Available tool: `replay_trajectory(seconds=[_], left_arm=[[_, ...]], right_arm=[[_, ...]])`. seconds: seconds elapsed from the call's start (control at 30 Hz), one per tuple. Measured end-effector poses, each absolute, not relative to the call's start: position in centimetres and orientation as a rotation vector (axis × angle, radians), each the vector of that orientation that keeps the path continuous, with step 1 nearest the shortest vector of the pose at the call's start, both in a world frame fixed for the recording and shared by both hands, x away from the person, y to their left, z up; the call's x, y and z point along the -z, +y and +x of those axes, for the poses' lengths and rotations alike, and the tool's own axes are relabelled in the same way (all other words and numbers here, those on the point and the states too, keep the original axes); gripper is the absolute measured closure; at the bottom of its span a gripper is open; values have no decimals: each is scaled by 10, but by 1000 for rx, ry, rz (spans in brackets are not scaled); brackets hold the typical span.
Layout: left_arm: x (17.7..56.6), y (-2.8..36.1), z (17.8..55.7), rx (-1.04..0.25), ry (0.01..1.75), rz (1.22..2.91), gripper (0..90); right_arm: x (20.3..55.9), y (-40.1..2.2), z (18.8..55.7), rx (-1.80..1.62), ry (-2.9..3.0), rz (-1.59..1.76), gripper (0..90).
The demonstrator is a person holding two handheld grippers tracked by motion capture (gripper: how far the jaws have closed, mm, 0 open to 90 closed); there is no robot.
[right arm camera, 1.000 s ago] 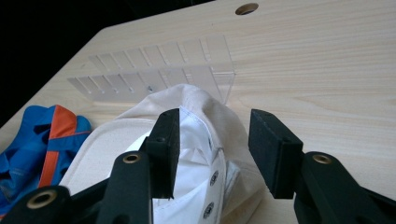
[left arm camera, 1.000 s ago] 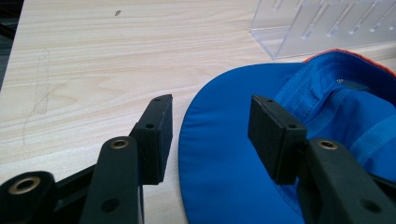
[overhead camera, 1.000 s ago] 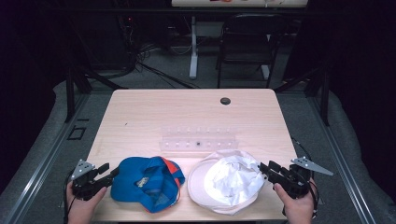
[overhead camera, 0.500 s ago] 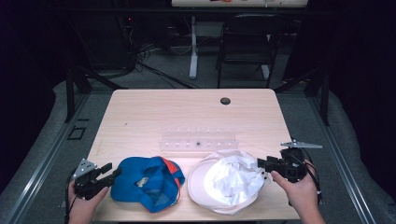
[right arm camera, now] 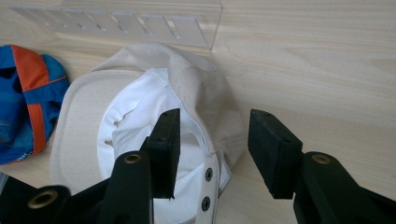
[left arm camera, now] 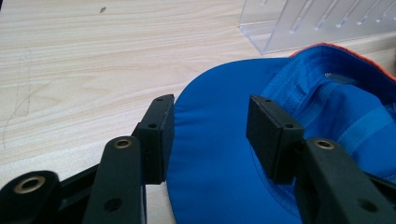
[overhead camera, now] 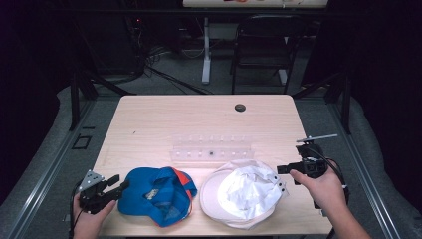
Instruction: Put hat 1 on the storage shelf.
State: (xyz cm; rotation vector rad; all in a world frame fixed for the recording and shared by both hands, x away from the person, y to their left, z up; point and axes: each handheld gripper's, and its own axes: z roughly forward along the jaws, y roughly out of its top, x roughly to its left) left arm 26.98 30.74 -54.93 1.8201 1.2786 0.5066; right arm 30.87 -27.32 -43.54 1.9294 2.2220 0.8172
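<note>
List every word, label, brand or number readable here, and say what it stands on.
No text can be read.
Blue cap: a small pale tag inside it, too small and blurred to read.
White cap: no lettering visible.
Clear plastic rack: plain slots, no marking.
Sign at the top edge: coloured marks cut off and blurred, unreadable.

The high view looks forward and down over the whole table (overhead camera: 149, 124) from the person's side. Each gripper view sits low and close: left on the blue cap (left arm camera: 224, 154), right on the white cap (right arm camera: 154, 126). Both seemingly share the clear rack (right arm camera: 121, 21).
</note>
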Motion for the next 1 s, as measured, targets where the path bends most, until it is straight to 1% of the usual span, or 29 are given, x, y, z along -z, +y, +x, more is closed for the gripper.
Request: replay_trajectory(seconds=[0.4, 0.7, 1.0], left_arm=[[551, 307, 270, -502, 1282, 1828, 522], [551, 307, 270, -500, 1279, 1834, 522], [551, 307, 270, -499, 1281, 1834, 522]], right_arm=[[439, -276, 317, -727, 2276, 2018, 532], [454, -271, 316, -638, 2350, 2079, 534], [469, -267, 317, -578, 2374, 2142, 579]])
